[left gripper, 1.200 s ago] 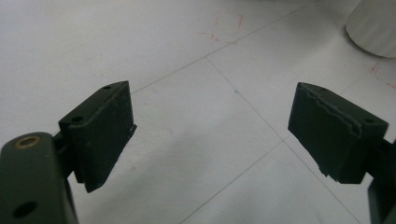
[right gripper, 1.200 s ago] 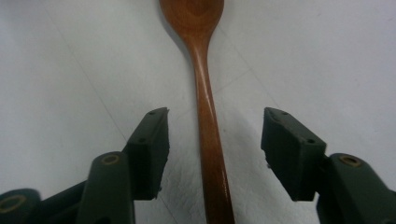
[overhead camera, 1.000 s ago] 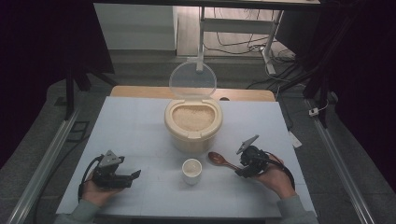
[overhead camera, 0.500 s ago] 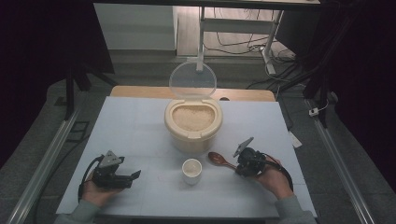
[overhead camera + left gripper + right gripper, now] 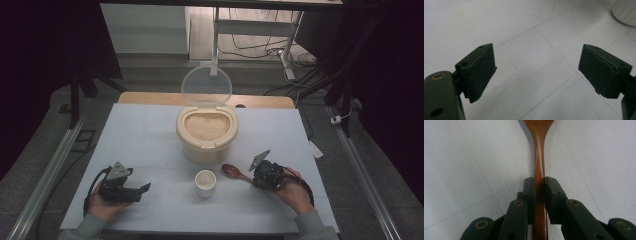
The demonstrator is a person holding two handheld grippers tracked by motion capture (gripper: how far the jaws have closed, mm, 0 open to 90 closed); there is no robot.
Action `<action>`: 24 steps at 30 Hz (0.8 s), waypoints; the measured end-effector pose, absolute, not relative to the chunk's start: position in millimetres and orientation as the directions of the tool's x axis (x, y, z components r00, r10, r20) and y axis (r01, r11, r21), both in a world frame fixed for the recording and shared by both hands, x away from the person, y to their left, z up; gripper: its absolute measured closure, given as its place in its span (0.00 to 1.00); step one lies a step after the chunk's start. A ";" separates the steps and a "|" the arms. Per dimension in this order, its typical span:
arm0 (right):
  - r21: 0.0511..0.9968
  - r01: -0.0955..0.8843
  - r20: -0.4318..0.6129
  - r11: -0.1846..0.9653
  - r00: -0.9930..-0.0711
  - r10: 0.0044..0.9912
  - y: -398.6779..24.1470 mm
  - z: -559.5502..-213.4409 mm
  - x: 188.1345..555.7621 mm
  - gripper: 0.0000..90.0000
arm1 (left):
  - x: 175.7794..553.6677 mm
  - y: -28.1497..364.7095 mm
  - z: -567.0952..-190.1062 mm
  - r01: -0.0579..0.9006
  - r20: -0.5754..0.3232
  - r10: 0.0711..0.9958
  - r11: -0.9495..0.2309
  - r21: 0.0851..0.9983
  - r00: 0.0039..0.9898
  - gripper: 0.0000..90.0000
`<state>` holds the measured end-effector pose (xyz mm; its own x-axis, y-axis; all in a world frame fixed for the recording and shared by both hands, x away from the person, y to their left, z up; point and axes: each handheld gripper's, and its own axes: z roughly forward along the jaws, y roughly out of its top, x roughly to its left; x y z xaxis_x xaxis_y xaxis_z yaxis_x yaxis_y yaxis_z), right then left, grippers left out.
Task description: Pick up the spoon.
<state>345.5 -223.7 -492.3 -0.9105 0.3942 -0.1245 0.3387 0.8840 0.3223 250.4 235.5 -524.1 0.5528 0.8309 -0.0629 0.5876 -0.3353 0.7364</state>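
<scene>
A brown wooden spoon (image 5: 231, 171) lies on the white table (image 5: 140, 135), right of a small white cup (image 5: 205, 182). My right gripper (image 5: 252, 178) has just been closing on the spoon's handle and is now shut on it. In the right gripper view the pads (image 5: 530, 192) press both sides of the handle (image 5: 539, 157), which still rests on the table. My left gripper (image 5: 145, 189) sits at the front left, open and holding nothing. In the left gripper view its jaws (image 5: 537, 67) stand wide apart over bare table.
A beige container (image 5: 206, 132) full of rice stands mid-table behind the cup, its clear lid (image 5: 206, 86) hinged upright at the back. A white rounded edge, likely the cup (image 5: 625, 12), shows in the left gripper view's top right corner. Metal rails run along both table sides.
The right gripper's jaws have closed onto the spoon handle. Both hands stay where they were, and the left gripper is unchanged.
</scene>
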 end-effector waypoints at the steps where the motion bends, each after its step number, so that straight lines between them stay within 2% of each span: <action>1: 0.337 0.338 -0.126 0.879 -0.909 0.398 -225.1 -490.9 345.4 0.88 | 250.4 235.5 -524.2 0.588 -0.063 0.831 -0.336 0.736 0.553 0.15; 11: 0.399 0.349 -0.093 0.848 -0.904 0.417 -240.6 -480.8 341.9 0.88 | 250.5 234.9 -524.7 0.590 -0.059 0.831 -0.340 0.732 0.553 0.15; 24: 0.493 0.301 -0.080 0.816 -0.918 0.387 -246.2 -460.6 328.7 0.88 | 250.9 234.8 -525.9 0.591 -0.061 0.829 -0.343 0.730 0.555 0.15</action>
<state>328.7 -246.2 -460.6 -0.9185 0.3873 -0.0801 0.3012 0.8163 0.4929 250.9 234.8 -525.9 0.5553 0.8294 -0.0606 0.5914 -0.3426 0.7300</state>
